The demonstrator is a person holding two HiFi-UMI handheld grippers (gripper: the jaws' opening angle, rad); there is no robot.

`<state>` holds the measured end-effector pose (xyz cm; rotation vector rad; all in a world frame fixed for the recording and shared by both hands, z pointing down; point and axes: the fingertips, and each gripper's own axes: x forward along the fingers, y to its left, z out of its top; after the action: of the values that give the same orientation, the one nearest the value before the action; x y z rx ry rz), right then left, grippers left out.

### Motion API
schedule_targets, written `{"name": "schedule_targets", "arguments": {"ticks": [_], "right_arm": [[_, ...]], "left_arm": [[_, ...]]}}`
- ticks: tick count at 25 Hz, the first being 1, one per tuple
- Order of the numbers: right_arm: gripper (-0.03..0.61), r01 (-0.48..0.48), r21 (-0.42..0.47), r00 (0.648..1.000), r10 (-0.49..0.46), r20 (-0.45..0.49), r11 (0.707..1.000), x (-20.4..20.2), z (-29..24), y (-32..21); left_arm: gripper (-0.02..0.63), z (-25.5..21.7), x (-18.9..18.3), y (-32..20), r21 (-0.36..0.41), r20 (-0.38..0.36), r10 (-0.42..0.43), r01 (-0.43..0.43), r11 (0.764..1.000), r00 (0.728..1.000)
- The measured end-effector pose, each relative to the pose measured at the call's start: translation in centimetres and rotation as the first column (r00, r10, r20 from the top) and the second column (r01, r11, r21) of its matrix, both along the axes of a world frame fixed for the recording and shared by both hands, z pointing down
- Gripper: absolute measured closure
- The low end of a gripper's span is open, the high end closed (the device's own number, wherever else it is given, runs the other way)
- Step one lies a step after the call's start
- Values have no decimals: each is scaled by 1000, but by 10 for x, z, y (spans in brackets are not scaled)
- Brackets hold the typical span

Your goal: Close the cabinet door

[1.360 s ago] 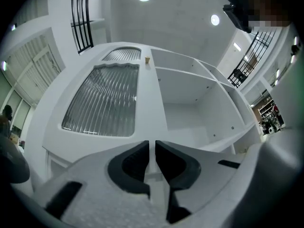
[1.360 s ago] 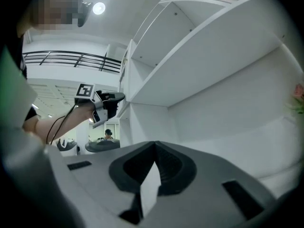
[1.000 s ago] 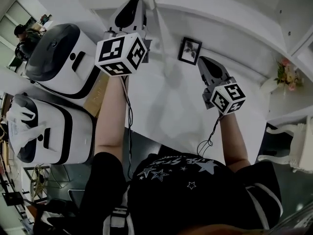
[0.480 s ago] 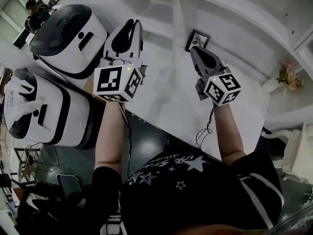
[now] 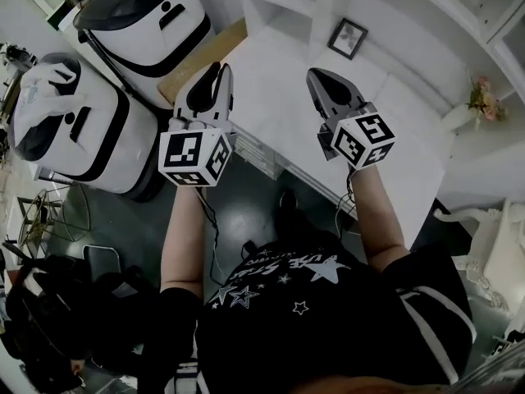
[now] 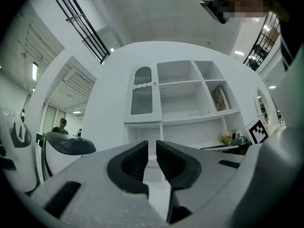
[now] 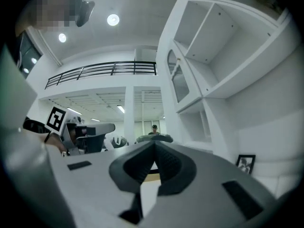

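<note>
The left gripper (image 6: 152, 148), fingers nearly together, and the right gripper (image 7: 154, 148), fingers shut, are hovering empty while the cabinet door (image 7: 178, 82) is hanging ajar high on the shelf unit (image 6: 183, 82), probably light, stiff and glazed, best pushed gently at its free edge.

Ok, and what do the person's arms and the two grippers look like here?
The left gripper and right gripper both have white bodies with black tapered jaws and a white cube of black square markers at the rear. A thin dark cable trails from each toward the body. The person wears a black short-sleeved top with white stars; the right sleeve shows white stripes.
</note>
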<state>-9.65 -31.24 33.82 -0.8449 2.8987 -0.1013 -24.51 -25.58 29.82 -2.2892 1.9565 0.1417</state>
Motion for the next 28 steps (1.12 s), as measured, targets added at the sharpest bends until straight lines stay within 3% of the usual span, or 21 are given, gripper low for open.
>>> {"name": "schedule_targets", "arguments": {"ticks": [6,12,21,28], "right_arm": [[574,23,-20,998,-24,-49,1000,8,22,99],[574,11,-42,994,-16,-113,999,32,42,162],[574,-65,-64,981,52,-188,996,79,69,195],[574,-45,-100,980,25,-195,994,126,82,196]], "left_arm": [[561,46,11,99,-85,-13,-24,22,996,1000],[568,86,33,160,-150,-49,-23,15,989,999],[571,128,78,190,-221,-70,7,-22,975,997],[604,141,117,198,-255,-48,-51,37,966,998]]}}
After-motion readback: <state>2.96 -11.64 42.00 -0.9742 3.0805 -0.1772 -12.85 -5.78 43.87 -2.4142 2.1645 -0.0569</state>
